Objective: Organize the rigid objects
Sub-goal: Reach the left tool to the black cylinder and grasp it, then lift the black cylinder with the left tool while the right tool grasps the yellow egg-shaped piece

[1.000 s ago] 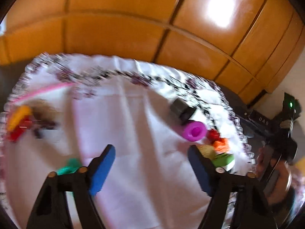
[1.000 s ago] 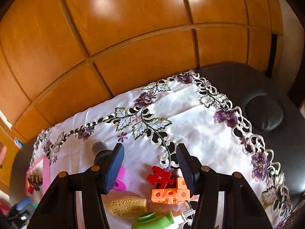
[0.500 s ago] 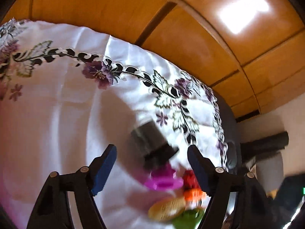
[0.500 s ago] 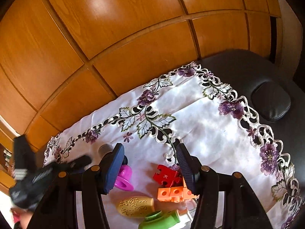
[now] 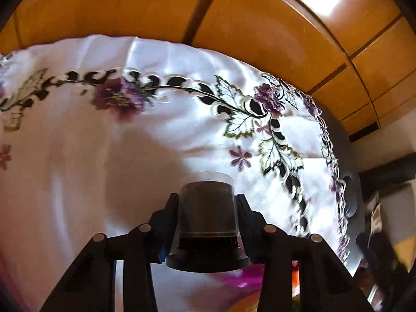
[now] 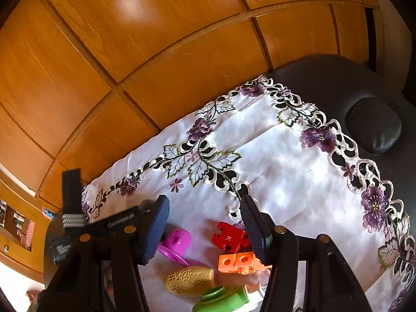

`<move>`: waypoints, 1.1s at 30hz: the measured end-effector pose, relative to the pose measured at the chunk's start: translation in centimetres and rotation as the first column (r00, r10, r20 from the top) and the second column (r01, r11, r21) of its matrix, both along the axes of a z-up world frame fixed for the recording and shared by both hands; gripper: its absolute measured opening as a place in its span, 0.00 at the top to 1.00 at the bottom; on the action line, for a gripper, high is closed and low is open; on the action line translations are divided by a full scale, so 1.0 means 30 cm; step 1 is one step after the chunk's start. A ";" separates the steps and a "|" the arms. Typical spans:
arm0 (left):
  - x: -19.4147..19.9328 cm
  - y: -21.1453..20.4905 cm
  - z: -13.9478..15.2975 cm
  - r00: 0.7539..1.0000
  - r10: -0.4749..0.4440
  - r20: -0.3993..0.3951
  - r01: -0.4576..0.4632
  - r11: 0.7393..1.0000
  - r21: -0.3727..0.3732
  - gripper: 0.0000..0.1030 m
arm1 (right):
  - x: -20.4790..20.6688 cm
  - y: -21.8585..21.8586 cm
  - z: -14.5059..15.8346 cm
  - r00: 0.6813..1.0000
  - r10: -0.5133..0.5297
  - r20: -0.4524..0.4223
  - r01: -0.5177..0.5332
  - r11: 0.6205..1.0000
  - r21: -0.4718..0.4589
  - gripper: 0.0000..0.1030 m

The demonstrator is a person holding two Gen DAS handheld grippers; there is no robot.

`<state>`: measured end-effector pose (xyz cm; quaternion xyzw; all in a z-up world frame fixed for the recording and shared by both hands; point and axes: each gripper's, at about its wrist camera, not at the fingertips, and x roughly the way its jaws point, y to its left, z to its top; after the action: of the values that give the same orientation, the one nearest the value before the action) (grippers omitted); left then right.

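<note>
Clear plastic over a dark core: that small lidded cylinder jar (image 5: 208,205) sits clamped between the jaws of your left gripper (image 5: 207,209), which have just been closing; what fills it you cannot tell. A second ago those jaws stood wide over the white embroidered cloth (image 5: 104,156) with the jar ahead of them. Your right gripper (image 6: 205,223) hangs with its jaws parted on nothing, as before. Between and below them lie a magenta spool (image 6: 176,243), a red puzzle piece (image 6: 228,239), orange linked cubes (image 6: 238,260), a yellow embossed capsule (image 6: 189,280) and a green tube (image 6: 221,301).
</note>
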<state>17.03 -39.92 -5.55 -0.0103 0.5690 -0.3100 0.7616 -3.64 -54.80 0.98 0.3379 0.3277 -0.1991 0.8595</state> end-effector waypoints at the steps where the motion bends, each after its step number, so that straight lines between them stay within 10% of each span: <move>1: -0.011 0.037 0.008 1.000 -0.001 0.012 0.001 1.000 0.003 0.58 | -0.003 -0.006 -0.003 1.000 -0.008 -0.001 0.008 1.000 0.005 0.44; 15: -0.401 0.438 0.026 0.987 -0.148 0.054 0.149 0.989 -0.013 0.58 | -0.006 -0.024 -0.045 0.999 -0.022 -0.036 0.024 0.999 0.046 0.44; 33: -0.531 0.397 -0.027 0.956 -0.195 0.221 0.184 0.981 0.070 0.58 | 0.085 0.099 -0.098 0.967 0.214 -0.136 -0.206 0.976 0.065 0.44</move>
<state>1.11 -28.00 -6.35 0.0981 0.4839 -0.3668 0.7885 -1.10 -51.82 -1.96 0.3079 0.4271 -0.1222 0.8414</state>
